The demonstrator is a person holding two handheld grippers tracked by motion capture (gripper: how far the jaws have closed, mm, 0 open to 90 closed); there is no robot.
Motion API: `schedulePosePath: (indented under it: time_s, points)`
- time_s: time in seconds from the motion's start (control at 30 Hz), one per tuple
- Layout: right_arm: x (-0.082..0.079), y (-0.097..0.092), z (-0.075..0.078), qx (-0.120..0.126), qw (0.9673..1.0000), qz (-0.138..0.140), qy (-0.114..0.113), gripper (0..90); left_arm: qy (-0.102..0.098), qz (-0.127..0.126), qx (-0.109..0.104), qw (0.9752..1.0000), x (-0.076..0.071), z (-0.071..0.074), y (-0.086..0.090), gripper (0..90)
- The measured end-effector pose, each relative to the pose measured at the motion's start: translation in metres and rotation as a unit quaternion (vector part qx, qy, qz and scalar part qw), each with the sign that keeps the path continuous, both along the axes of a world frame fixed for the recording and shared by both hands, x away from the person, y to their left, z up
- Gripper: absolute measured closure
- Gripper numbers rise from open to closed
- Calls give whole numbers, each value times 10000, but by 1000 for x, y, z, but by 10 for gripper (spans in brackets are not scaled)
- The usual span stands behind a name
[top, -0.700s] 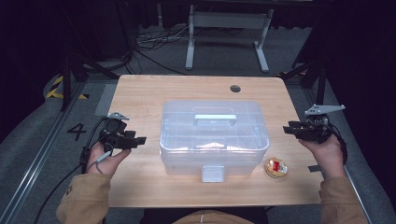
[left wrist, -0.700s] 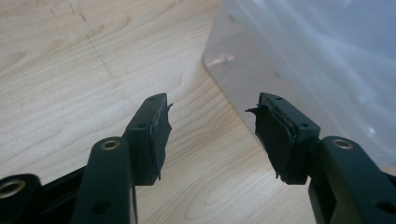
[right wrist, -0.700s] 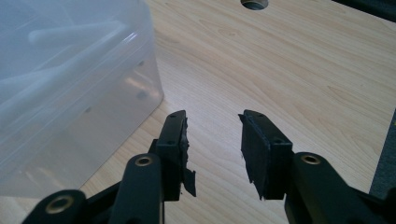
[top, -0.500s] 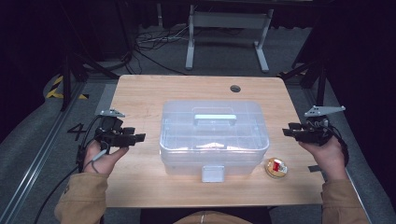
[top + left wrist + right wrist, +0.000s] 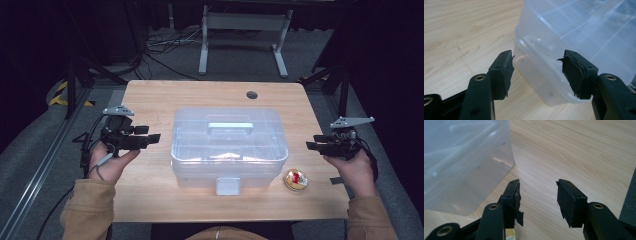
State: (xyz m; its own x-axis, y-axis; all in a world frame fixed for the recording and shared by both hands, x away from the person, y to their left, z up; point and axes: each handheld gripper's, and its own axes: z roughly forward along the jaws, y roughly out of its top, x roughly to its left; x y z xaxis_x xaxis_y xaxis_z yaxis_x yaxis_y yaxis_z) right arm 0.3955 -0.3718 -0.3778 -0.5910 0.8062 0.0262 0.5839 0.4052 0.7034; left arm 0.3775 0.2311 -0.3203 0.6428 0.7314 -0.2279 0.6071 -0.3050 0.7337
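Since the clear plastic storage box [image 5: 229, 148] sits in the middle of the desk [image 5: 150, 100] with its lid on and a latch [image 5: 227, 186] at its near face, it looks light and fairly stiff, though the thin walls would likely flex under a squeeze and the smooth plastic could slip between pads. Its width is far more than either claw can span, so the sensible holds are the raised handle [image 5: 230, 126] on the lid, the lid's rim at the left and right ends, or the latch if it is to be opened. Something pale lies inside, too blurred to name, so the box should stay level when lifted.

At the left, the left claw [image 5: 154, 137] hovers just beside the box's left end, its jaws spread wide with nothing between them. At the right, the right claw [image 5: 311, 146] stands apart from the box's right end, jaws moderately parted and empty. A small round gold object [image 5: 295, 180] lies on the desk near the box's near right corner.

Against the earlier frames, both hands have kept much the same places on either side of the box, the left drawn only a shade away from it; the box and the gold object have not shifted.
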Motion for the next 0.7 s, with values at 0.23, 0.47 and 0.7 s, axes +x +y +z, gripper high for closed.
schedulePosePath:
  time_s: [0.23, 0.47, 0.7]
  points:
    - [-5, 0, -7, -396, 9992, -36, -62, 580, -52, -251, -106, 9996, 5, 21, -15, 432]
    - [-9, -6, -16, -54, 9995, -174, 246, 561, -232, -760, 114, 9968, 10, 36, -52, 428]
    - [-19, -15, -16, 133, 9995, -216, 172, 575, -179, -1316, 166, 9910, 18, 41, -85, 453]
